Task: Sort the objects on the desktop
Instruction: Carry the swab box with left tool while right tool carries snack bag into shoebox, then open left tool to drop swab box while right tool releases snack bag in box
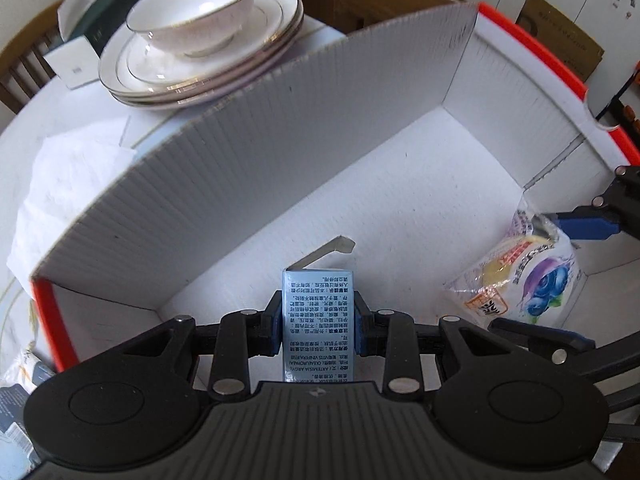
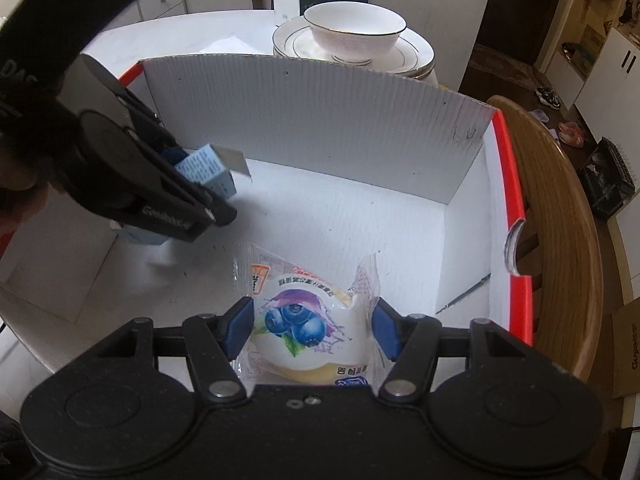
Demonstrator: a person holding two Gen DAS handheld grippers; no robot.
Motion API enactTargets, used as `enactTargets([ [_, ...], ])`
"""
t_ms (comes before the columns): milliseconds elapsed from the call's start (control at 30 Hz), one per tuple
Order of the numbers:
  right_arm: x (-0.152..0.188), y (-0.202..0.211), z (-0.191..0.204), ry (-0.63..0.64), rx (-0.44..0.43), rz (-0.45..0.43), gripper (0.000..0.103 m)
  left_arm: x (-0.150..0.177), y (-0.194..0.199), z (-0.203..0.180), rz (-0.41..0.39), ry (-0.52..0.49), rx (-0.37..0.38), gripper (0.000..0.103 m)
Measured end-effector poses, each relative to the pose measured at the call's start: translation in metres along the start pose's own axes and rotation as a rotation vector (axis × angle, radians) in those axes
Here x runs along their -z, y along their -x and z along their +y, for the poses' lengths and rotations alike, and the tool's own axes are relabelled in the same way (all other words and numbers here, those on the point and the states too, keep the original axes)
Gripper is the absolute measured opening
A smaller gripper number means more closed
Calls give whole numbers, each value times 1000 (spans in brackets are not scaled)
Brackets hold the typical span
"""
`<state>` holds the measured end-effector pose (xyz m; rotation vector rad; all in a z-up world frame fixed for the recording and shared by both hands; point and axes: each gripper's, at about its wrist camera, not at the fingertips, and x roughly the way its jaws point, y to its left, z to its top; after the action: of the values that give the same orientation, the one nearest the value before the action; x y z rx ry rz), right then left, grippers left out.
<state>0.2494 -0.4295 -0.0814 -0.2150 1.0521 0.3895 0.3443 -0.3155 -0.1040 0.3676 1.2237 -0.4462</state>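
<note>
Both things are over the open carton (image 1: 224,184), neither set down yet, so the sorting looks about midway. The left hand-held gripper (image 1: 318,322) clamps a small blue box (image 1: 318,320) above the carton's left half. The right hand-held gripper (image 2: 314,330) squeezes a blueberry snack packet (image 2: 308,320) near the right wall (image 2: 468,176). The white carton floor is bare, with room beneath both; the plates and bowl (image 1: 196,8) sit beyond its far wall on the desk (image 1: 80,120).

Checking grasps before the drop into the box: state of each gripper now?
Left gripper: closed on the small blue carton, over the box.
Right gripper: closed on the blueberry snack packet, over the box.
</note>
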Motion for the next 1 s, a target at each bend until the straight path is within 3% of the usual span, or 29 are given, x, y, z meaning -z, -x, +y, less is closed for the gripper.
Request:
enactTargets([
  [500,-4,-1,1,2,10,24,63,4,0,1,9,17,30,31],
  [533,-4,0,2,4,11,22,64,4,2,1,1,19,33,35],
  [633,-4,4,2,4,0,6,69,7,15,0,-51,21,39,65],
  [1000,-6,31,1,-18,-23,-82,77,19,67,1,-204,49,58,66],
])
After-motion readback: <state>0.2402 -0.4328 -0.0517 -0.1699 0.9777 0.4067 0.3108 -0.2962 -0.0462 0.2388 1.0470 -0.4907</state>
